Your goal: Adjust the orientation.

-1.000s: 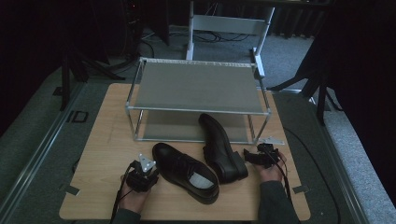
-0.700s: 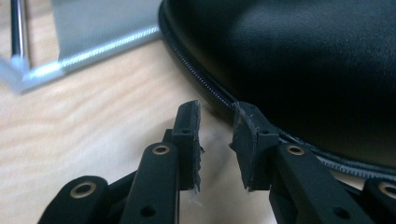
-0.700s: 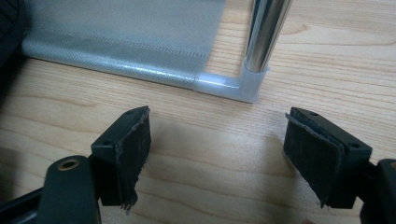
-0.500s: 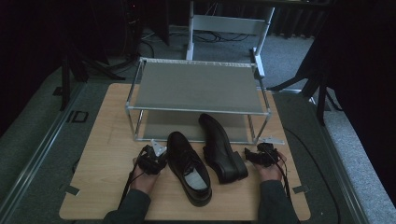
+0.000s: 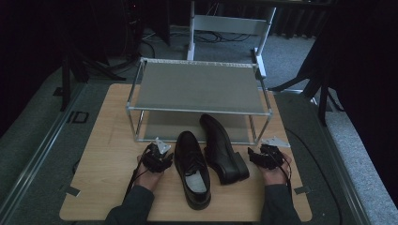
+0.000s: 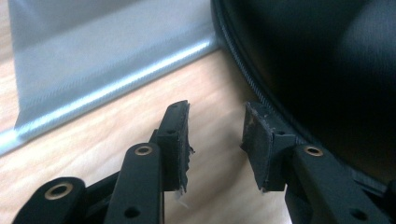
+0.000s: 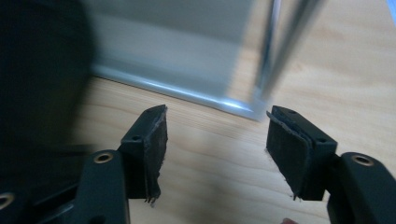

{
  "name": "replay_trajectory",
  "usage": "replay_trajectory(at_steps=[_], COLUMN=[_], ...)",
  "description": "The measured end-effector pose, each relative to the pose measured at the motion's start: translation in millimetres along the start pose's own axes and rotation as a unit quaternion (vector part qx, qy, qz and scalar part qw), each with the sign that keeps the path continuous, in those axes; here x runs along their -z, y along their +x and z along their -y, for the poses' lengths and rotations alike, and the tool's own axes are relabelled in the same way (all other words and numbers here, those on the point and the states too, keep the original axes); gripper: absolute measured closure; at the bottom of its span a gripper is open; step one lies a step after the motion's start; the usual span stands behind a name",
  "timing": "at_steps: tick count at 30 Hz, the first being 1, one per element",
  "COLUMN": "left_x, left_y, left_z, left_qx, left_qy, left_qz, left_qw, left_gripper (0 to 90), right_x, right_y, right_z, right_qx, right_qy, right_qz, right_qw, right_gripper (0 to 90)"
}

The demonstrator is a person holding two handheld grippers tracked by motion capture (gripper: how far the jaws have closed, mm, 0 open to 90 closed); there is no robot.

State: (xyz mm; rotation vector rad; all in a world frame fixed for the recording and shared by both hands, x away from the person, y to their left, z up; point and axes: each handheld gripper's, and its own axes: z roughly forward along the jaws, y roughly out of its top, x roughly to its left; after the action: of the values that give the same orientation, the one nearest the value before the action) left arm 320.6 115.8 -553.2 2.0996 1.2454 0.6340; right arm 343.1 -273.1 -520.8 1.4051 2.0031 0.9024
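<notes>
Two black dress shoes lie on the wooden table [image 5: 103, 187] in front of a two-tier metal shoe rack [image 5: 199, 86]. The left shoe [image 5: 192, 168] points toward the rack, its opening facing up. The right shoe [image 5: 223, 147] lies beside it, toe under the rack's lower shelf. My left gripper [image 5: 157, 158] sits just left of the left shoe, open, nothing between its jaws; that shoe's sole edge [image 6: 299, 79] is against its right pad. My right gripper [image 5: 265, 157] is open beside the right shoe's heel [image 7: 39, 88], holding nothing.
The rack's lower shelf edge [image 6: 107, 88] and a front leg [image 7: 266, 51] stand close ahead of the grippers. A grey metal frame [image 5: 230, 26] stands beyond the table. Dark floor and cables surround the table.
The left shoe has been swung from a diagonal lie to pointing straight at the rack. My left gripper moved right and forward with it. The right gripper barely moved.
</notes>
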Motion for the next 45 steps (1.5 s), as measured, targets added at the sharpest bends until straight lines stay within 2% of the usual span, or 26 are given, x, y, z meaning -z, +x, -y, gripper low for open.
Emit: replay_trajectory(at_steps=[3, 5, 8, 9, 10, 11, 13, 14, 15, 16, 18, 23, 28, 29, 31, 32, 34, 36, 37, 38, 39, 41, 42, 43, 45], left_x=[7.7, 12.9, 19.0, 19.0, 22.3, 24.7, 28.0, 29.9, 33.8, 33.8, 40.5, 43.5, 40.4, 39.9, 38.9, 38.7, 38.7, 38.4, 37.6, 37.6, 36.8, 35.8, 35.8, 35.2, 34.6], left_y=[4.8, 9.1, 15.4, 15.4, 17.9, 18.9, 19.2, 19.3, 18.5, 18.5, 17.1, 16.8, 13.9, 12.9, 10.9, 10.1, 9.1, 9.1, 9.6, 9.6, 9.9, 9.3, 9.3, 8.9, 8.3], left_z=[5.4, 9.3, 13.4, 13.4, 14.4, 14.9, 16.1, 16.9, 18.8, 18.8, 22.4, 25.0, 25.0, 24.9, 24.7, 24.5, 24.2, 24.0, 24.2, 24.2, 24.3, 24.2, 24.2, 24.1, 23.9], left_qx=[-0.001, 0.008, 0.029, 0.029, 0.037, 0.04, 0.044, 0.044, 0.05, 0.05, 0.054, 0.058, 0.051, 0.049, 0.046, 0.044, 0.042, 0.043, 0.045, 0.045, 0.045, 0.045, 0.045, 0.045, 0.046], left_qy=[0.0, -0.002, -0.003, -0.003, -0.008, -0.011, -0.014, -0.013, -0.016, -0.016, -0.021, -0.021, -0.014, -0.012, -0.011, -0.011, -0.011, -0.011, -0.011, -0.011, -0.009, -0.008, -0.008, -0.008, -0.008], left_qz=[0.002, 0.002, 0.004, 0.004, 0.003, 0.003, 0.005, 0.006, 0.011, 0.011, 0.013, 0.012, 0.013, 0.014, 0.016, 0.017, 0.019, 0.02, 0.02, 0.02, 0.022, 0.023, 0.023, 0.022, 0.023], left_qw=[1.0, 1.0, 0.9996, 0.9996, 0.9993, 0.9991, 0.9989, 0.9989, 0.9986, 0.9986, 0.9982, 0.998, 0.9985, 0.9986, 0.9987, 0.9988, 0.9989, 0.9988, 0.9987, 0.9987, 0.9987, 0.9987, 0.9987, 0.9987, 0.9987], left_gripper=[59.3, 58.7, 58.1, 58.1, 58.1, 57.9, 57.3, 57.3, 57.0, 56.9, 56.7, 56.4, 56.2, 56.1, 56.0, 56.0, 56.0, 56.0, 56.0, 56.0, 55.8, 55.7, 55.7, 55.7, 55.7], right_x=[21.9, 37.7, 52.7, 57.1, 57.1, 64.0, 70.3, 70.3, 70.5, 70.5, 65.4, 54.6, 49.8, 49.2, 47.6, 47.6, 46.5, 45.9, 44.8, 44.8, 41.0, 34.6, 34.6, 29.9, 29.9], right_y=[15.8, 28.3, 42.5, 47.5, 47.5, 55.7, 68.5, 68.5, 77.1, 77.1, 88.0, 97.9, 101.1, 103.6, 107.4, 107.4, 108.3, 105.2, 100.8, 100.8, 93.3, 81.4, 81.4, 65.6, 65.6], right_z=[-4.8, -8.6, -11.8, -12.8, -12.8, -14.8, -16.4, -16.4, -15.0, -15.0, -12.1, -8.0, -5.4, -4.9, -3.5, -3.5, -2.8, -3.3, -5.0, -5.0, -8.2, -12.1, -12.1, -17.3, -17.3], right_qx=[0.026, 0.045, 0.062, 0.069, 0.069, 0.08, 0.085, 0.085, 0.094, 0.094, 0.116, 0.125, 0.139, 0.162, 0.182, 0.182, 0.193, 0.187, 0.185, 0.185, 0.182, 0.167, 0.167, 0.125, 0.125], right_qy=[-0.023, -0.034, -0.049, -0.055, -0.055, -0.063, -0.064, -0.064, -0.059, -0.059, -0.049, -0.027, -0.022, -0.02, -0.021, -0.021, -0.023, -0.027, -0.026, -0.026, -0.018, -0.008, -0.008, 0.001, 0.001], right_qz=[-0.02, -0.043, -0.074, -0.083, -0.083, -0.091, -0.12, -0.12, -0.131, -0.131, -0.137, -0.145, -0.14, -0.119, -0.088, -0.088, -0.073, -0.073, -0.053, -0.053, -0.025, -0.006, -0.006, -0.018, -0.018], right_qw=[0.9992, 0.9975, 0.9941, 0.9927, 0.9927, 0.9906, 0.987, 0.987, 0.9851, 0.9851, 0.9825, 0.9811, 0.9801, 0.9795, 0.9792, 0.9792, 0.9783, 0.9793, 0.9809, 0.9809, 0.9828, 0.9858, 0.9858, 0.9919, 0.9919], right_gripper=[38.7, 38.6, 38.8, 38.8, 38.8, 39.0, 41.1, 41.1, 41.5, 41.5, 39.6, 36.9, 34.6, 29.1, 25.0, 25.0, 24.0, 24.4, 25.1, 25.1, 25.3, 28.4, 28.4, 32.1, 32.1])
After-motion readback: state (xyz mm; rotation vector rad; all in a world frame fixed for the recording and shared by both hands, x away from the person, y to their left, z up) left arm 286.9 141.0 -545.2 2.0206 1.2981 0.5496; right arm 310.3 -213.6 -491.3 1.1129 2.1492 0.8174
